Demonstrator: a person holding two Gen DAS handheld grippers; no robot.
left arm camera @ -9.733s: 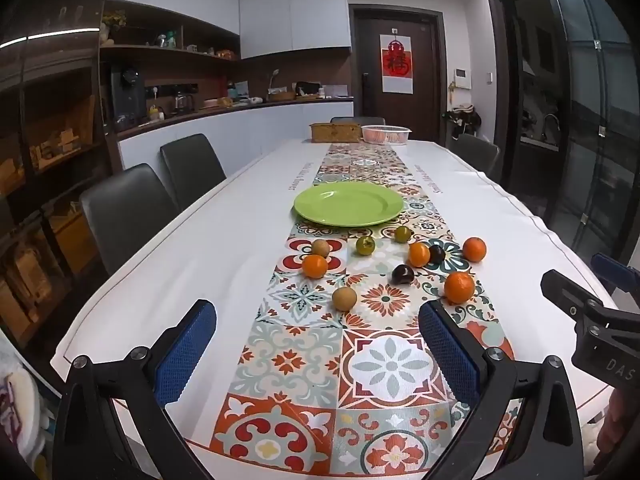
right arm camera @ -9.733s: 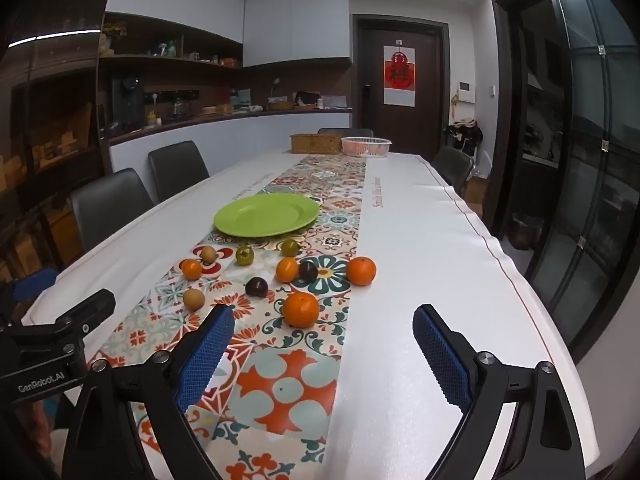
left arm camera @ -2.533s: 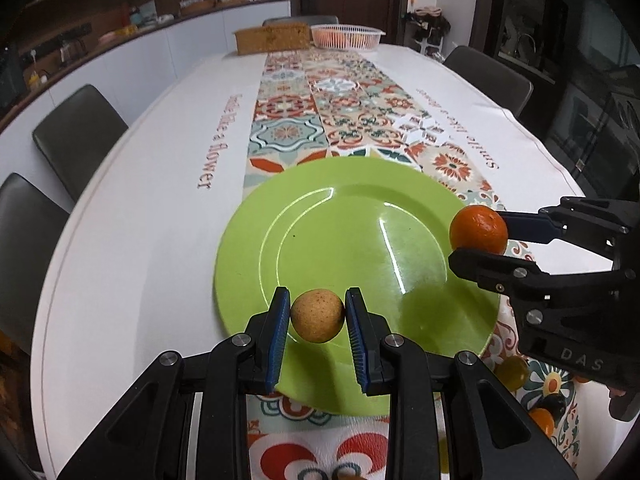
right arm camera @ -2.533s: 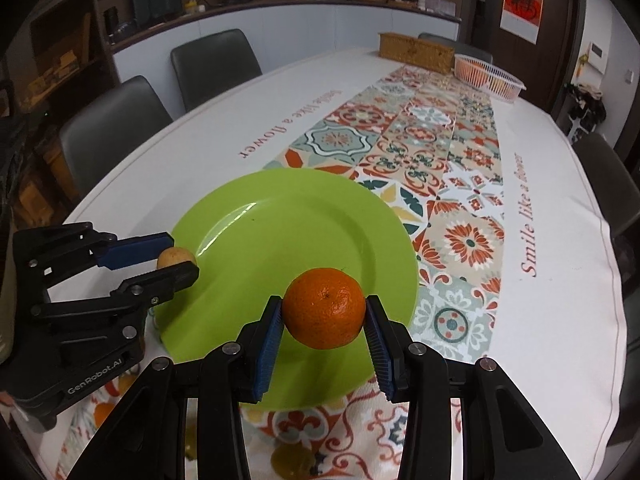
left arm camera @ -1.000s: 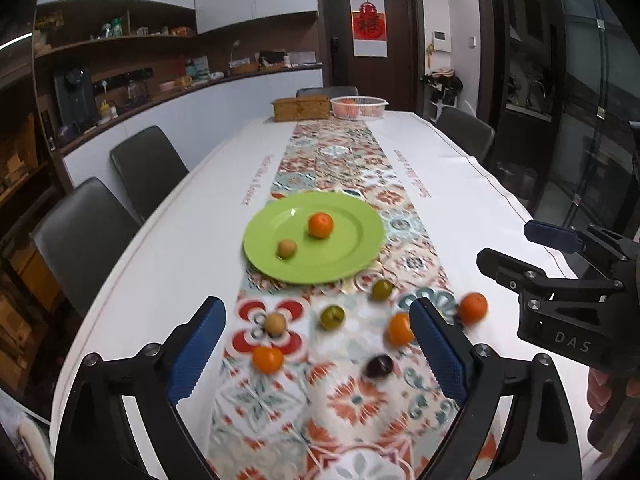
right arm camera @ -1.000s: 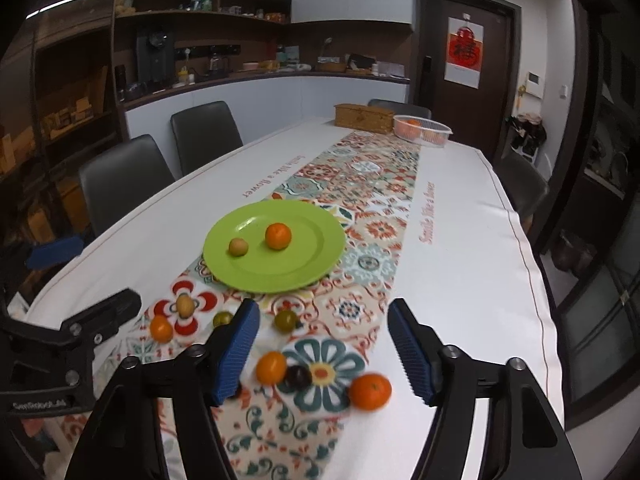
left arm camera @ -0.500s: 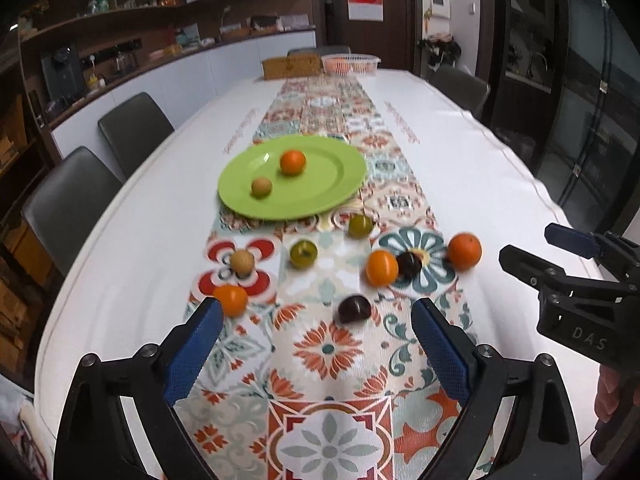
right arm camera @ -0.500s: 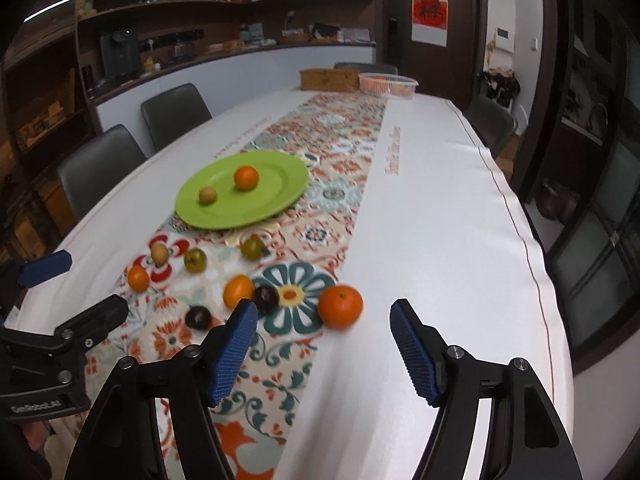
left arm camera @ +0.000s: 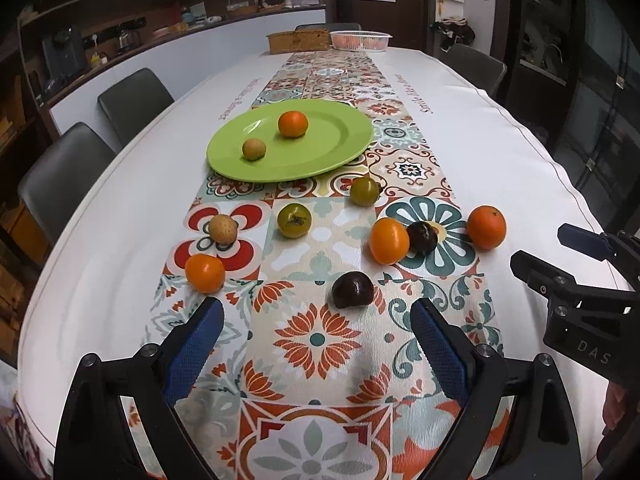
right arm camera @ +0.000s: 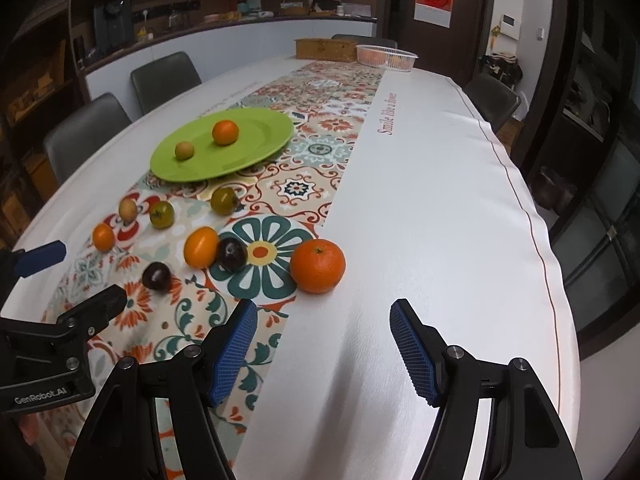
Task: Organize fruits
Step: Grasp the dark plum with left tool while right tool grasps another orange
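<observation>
A green plate [left arm camera: 340,144] [right arm camera: 264,136] on the patterned runner holds an orange [left arm camera: 293,123] and a small tan fruit [left arm camera: 254,149]. Nearer lie several loose fruits: a tan one [left arm camera: 223,229], two green ones [left arm camera: 294,220] [left arm camera: 364,191], small oranges [left arm camera: 205,273] [left arm camera: 389,241], two dark plums [left arm camera: 353,289] [left arm camera: 422,236] and a big orange [left arm camera: 486,227] [right arm camera: 317,265]. My left gripper [left arm camera: 316,344] stands open and empty just short of the near plum. My right gripper [right arm camera: 324,348] is open and empty in front of the big orange.
The white-clothed table [right arm camera: 440,184] runs far back, with a brown box [left arm camera: 298,41] and a white basket [left arm camera: 360,40] at its far end. Dark chairs [left arm camera: 134,100] line the left side, and another chair [right arm camera: 492,98] stands on the right.
Both grippers have come down and tipped toward the table, so the loose fruits look closer and larger. Both stay open and empty. The fruits lie where they were.
</observation>
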